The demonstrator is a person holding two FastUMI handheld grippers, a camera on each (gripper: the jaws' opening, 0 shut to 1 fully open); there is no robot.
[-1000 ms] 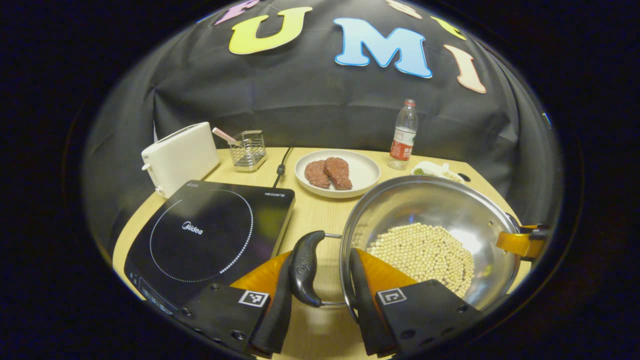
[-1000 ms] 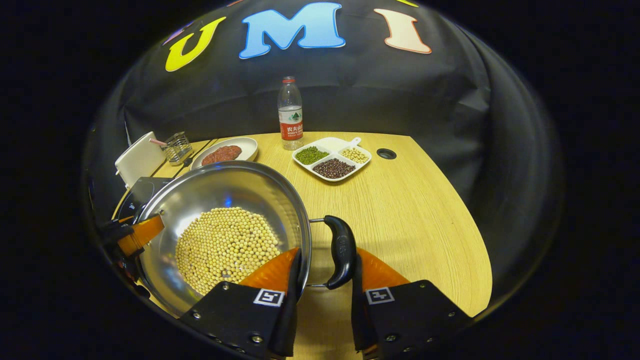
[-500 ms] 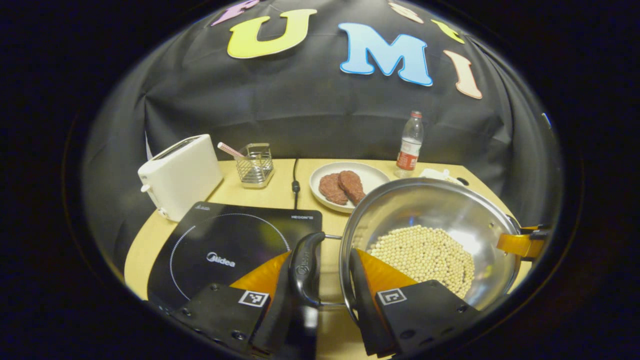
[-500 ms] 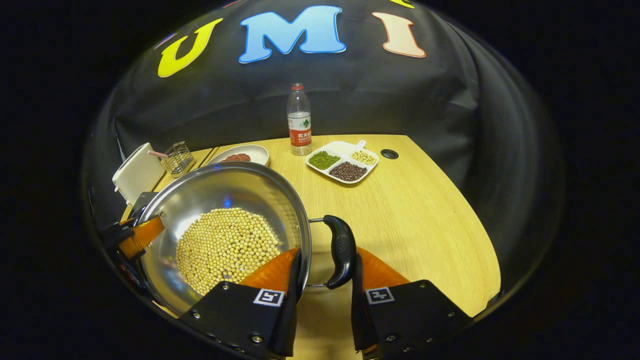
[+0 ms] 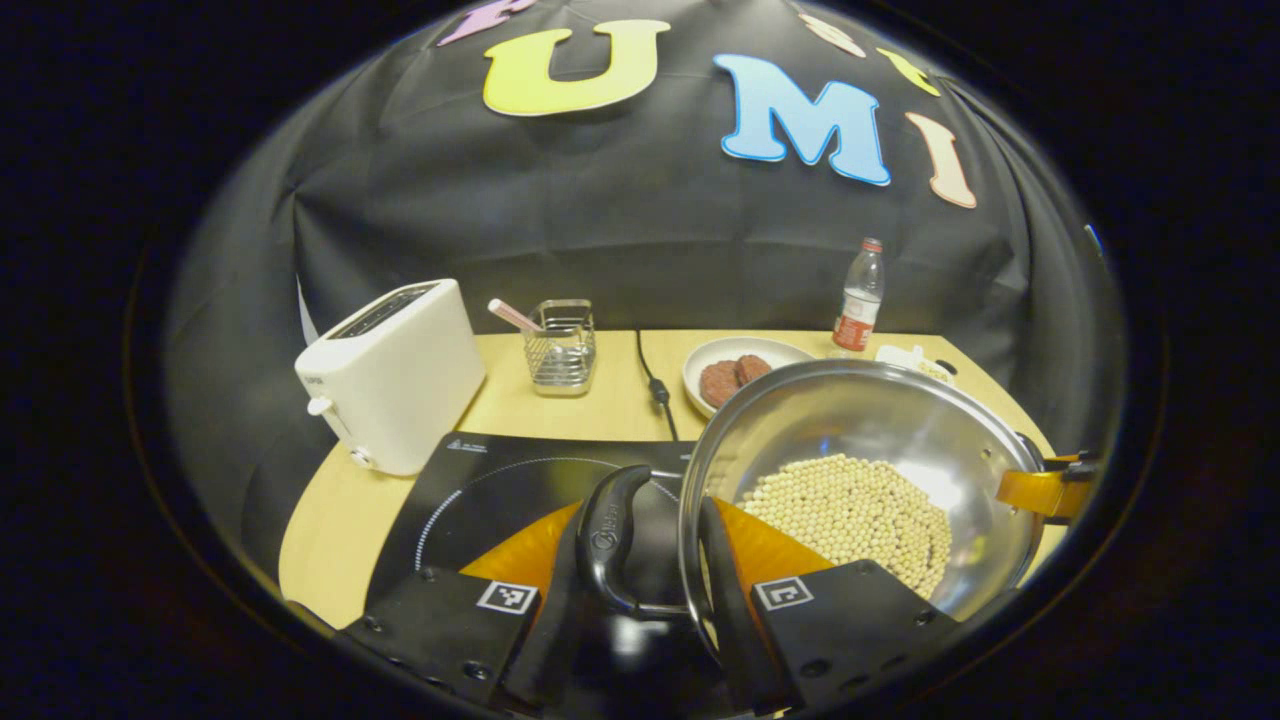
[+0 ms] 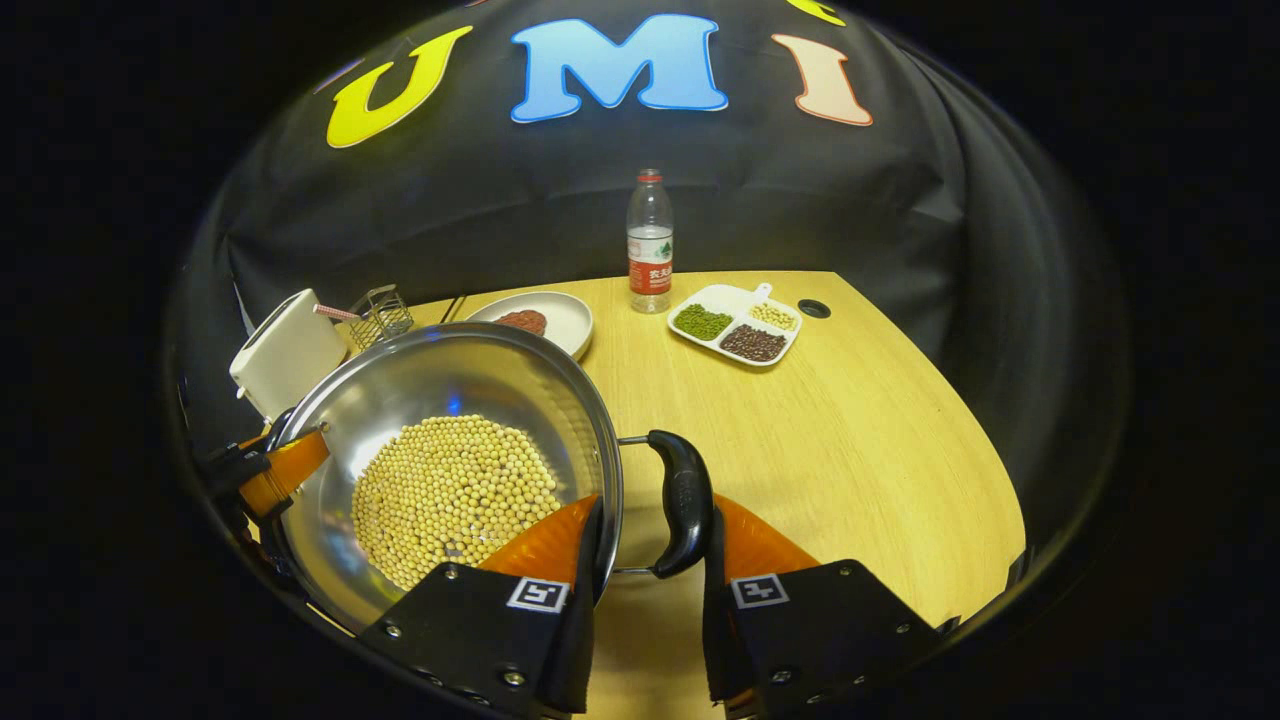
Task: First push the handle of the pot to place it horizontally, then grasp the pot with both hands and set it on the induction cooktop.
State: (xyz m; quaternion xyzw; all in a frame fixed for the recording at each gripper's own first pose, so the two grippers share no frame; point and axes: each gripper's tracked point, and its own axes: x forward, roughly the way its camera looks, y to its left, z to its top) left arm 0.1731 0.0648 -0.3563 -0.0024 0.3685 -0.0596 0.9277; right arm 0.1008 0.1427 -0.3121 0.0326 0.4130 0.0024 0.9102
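Note:
A steel pot (image 5: 870, 420) holding pale beans hangs between my two grippers. My left gripper (image 5: 645, 545) is shut on the pot's left side: one finger sits outside the black loop handle (image 5: 608, 535) and the other inside the pot wall. My right gripper (image 6: 655, 530) grips the opposite black handle (image 6: 683, 500) and rim the same way. The black induction cooktop (image 5: 500, 480) lies below the left handle, and the pot (image 6: 440, 390) partly overhangs it. Each gripper also shows at the pot's far rim in the other's view: the right gripper (image 5: 1045, 488) and the left gripper (image 6: 270, 475).
A white toaster (image 5: 395, 375) stands left of the cooktop, with a wire basket (image 5: 562, 345) and a power cord (image 5: 655, 385) behind it. A plate of meat (image 5: 735, 370), a water bottle (image 6: 650, 240) and a divided tray of beans (image 6: 735, 330) sit toward the back.
Both grippers have carried the pot leftward; the cooktop has slid in under the left handle, and the plate, bottle and tray have shifted right in both views. Both grips are unchanged.

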